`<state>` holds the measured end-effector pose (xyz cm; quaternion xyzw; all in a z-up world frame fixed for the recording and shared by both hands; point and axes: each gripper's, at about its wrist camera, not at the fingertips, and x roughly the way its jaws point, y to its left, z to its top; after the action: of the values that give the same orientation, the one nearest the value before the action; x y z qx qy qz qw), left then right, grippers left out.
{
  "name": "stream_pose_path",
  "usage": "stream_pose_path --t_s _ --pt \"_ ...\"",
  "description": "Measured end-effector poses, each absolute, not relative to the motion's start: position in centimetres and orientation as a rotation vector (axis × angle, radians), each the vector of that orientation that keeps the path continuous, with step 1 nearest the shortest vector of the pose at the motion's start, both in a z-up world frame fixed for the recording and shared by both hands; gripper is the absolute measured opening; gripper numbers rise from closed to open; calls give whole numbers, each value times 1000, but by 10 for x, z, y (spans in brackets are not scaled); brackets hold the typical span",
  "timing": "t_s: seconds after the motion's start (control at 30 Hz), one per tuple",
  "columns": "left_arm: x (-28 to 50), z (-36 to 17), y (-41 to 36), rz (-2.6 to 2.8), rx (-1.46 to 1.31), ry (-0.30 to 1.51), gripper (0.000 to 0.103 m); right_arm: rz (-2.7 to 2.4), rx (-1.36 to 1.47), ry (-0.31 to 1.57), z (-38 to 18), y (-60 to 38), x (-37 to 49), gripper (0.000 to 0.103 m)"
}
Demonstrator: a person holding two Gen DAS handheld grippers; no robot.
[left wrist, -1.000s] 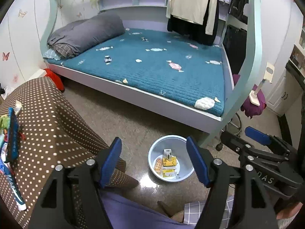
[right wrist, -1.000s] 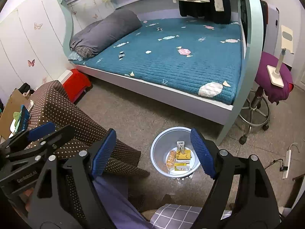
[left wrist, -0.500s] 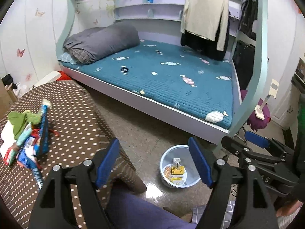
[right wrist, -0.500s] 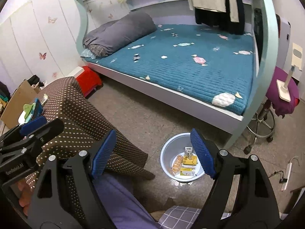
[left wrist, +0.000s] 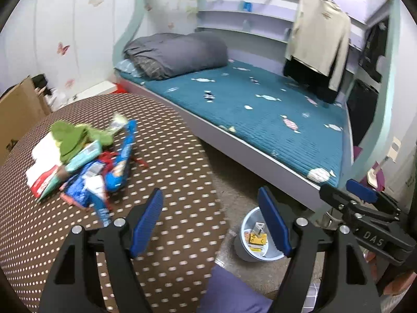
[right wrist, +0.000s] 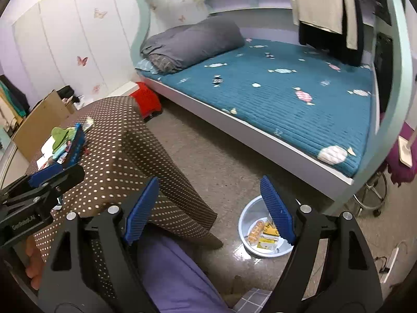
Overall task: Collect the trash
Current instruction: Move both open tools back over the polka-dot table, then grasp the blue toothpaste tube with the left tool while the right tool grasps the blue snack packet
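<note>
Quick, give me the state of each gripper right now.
Left gripper: open, holding nothing.
Right gripper: open, holding nothing.

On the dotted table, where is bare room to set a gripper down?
Free: the dotted tablecloth between the wrapper pile and the edge nearest the bed, and the near strip by the left gripper. Crowded: the pile's side toward the cardboard box.
</note>
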<state>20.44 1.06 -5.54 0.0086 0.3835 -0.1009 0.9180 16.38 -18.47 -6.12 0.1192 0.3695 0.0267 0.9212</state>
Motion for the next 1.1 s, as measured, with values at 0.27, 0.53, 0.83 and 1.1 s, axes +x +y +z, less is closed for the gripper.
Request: stream_pose_path --t_s 0.27,0.53,0.83,1.1 --pt "208 -64 60 -105 -45 818 73 123 205 769 -58 -153 176 79" --pt "212 -78 97 -22 -88 858 65 181 170 792 -60 -125 185 79" --pt "219 -89 113 17 -85 868 35 227 143 812 -63 -105 189 79" --pt "208 -85 123 -2 -71 815 10 255 138 825 -62 -94 195 79"
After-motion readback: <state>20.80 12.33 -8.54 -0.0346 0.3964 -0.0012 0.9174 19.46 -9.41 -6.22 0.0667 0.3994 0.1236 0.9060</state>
